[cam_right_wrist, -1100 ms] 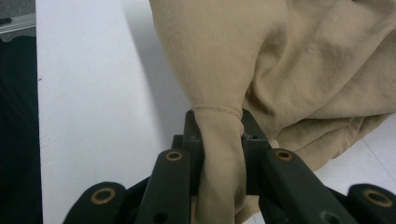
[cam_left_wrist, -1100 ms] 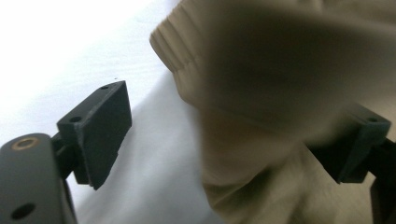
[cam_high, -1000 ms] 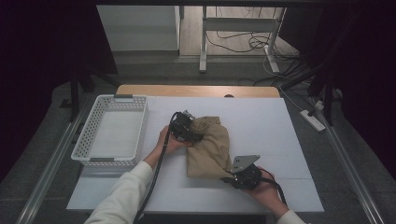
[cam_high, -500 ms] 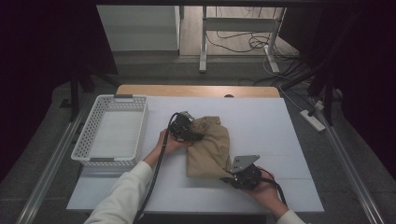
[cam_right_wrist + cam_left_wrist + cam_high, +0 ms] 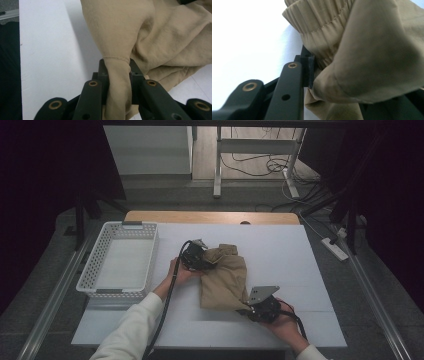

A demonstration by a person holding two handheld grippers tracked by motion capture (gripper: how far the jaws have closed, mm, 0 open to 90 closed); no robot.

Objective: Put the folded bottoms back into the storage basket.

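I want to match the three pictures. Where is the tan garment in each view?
High view: the tan garment lies at the middle of the white table.
Left gripper view: it covers the upper right.
Right gripper view: upper right, a fold pinched low in the centre.
Shared landmark: the white table.

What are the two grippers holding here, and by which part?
Both hold the tan garment: the right gripper pinches a hemmed edge fold, and the left gripper grips bunched cloth beside the elastic waistband.

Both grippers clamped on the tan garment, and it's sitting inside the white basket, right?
Not in the basket. The high view shows the tan garment lying on the white table, to the right of the white basket. The left gripper and right gripper do both clamp it.
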